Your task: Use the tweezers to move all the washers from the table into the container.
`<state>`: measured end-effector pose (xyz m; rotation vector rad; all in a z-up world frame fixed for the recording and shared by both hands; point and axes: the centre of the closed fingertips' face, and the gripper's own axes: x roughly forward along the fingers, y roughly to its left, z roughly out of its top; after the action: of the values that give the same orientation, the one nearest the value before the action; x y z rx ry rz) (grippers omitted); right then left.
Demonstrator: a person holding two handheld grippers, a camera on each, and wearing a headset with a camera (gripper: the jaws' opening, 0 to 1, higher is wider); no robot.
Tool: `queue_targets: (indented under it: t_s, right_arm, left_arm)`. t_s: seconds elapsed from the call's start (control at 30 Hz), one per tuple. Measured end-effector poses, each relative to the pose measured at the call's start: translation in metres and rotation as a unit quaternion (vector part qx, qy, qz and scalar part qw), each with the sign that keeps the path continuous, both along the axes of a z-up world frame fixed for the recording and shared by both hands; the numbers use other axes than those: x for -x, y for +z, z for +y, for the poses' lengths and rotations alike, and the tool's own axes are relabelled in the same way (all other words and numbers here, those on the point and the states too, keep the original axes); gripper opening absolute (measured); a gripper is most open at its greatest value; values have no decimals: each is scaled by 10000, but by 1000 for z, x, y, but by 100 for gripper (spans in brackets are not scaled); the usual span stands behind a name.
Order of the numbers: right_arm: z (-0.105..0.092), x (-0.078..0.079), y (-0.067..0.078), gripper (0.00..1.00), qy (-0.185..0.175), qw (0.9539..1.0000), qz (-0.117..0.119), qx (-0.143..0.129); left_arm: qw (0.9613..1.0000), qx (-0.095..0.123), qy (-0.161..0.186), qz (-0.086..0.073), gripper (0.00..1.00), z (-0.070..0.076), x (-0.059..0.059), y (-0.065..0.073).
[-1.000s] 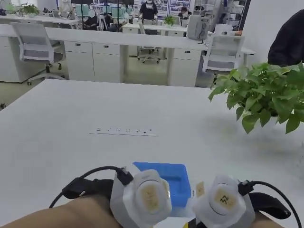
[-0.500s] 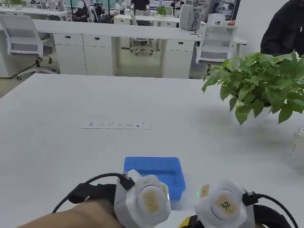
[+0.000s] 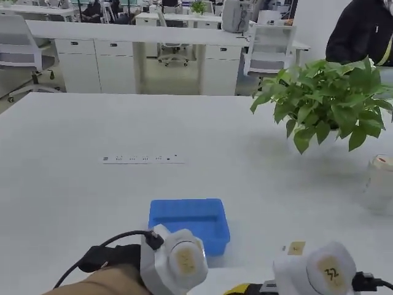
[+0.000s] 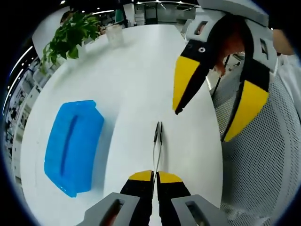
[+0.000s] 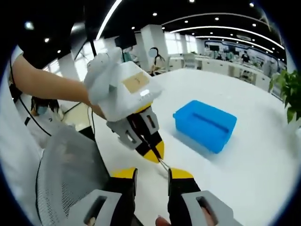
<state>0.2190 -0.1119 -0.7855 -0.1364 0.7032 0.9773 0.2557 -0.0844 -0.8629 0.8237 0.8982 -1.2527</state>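
At ten o'clock from tweezers [image 4: 158, 141] clenched by the left gripper [image 4: 155, 176], the container [image 4: 70, 141] is seen empty; right gripper [image 4: 201, 126] released.

Open table [image 3: 73, 190] left of container [image 3: 189, 222], plant [image 3: 325, 98] right

Open-plan office. Long white desks [image 3: 123, 31] in rows, drawer units [image 3: 80, 70] beneath. Grey swivel chairs [image 3: 268, 55]. Leafy potted plant [image 3: 325, 104] on a broad white table [image 3: 61, 184]. Curved ceiling strip lights [image 5: 106, 21]. People [image 3: 92, 9] seated at the far workstations.
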Motion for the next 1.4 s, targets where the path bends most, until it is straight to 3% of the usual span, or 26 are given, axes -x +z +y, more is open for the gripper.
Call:
queue_targets:
  t_s: [0.17, 0.3, 0.5, 0.57, 0.83, 0.93, 1.07, 1.2, 1.27, 1.37, 1.4]
  right_arm:
    - [-6, -3, 14, 30, -732, 9964, -44, -431]
    - [-15, -6, 16, 31, -1144, 9920, -233, -486]
    - [-26, -8, 10, 44, -1383, 9893, -435, -132]
    - [-29, -11, 13, 50, -1410, 9879, -641, 57]
    - [-40, -3, 17, 67, -1606, 9833, -839, 195]
    - [-43, -5, 15, 68, -1674, 9812, -924, 281]
    - [-50, -11, 18, 67, -1806, 9765, -1112, 380]
    - [-55, -13, 19, 67, -1915, 9742, -1140, 359]
    - [-55, -13, 20, 67, -1937, 9736, -1150, 364]
    - [-56, -14, 21, 69, -1937, 9729, -1204, 387]
    - [-55, -13, 21, 70, -1930, 9730, -1206, 389]
  left_arm:
    - [9999, -122, 119, 25, 0, 4, -5, -7]
    - [9995, -255, 171, 41, 0, 9, -10, -12]
    - [9987, -478, 124, 122, 0, 14, -11, -20]
    - [9985, -459, 192, 205, 0, 14, -12, -18]
    - [9974, -542, 267, 404, 0, 14, -15, -19]
    - [9974, -650, 11, 311, 0, 14, -14, -19]
    - [9971, -691, 88, 299, 0, 14, -14, -20]
    - [9969, -632, 189, 430, 4, 14, -11, -19]
    - [9974, -613, 145, 337, 4, 14, -10, -19]
    - [9969, -601, 281, 431, 11, 14, -6, -18]
    - [9967, -642, 329, 379, 14, 16, -8, -18]
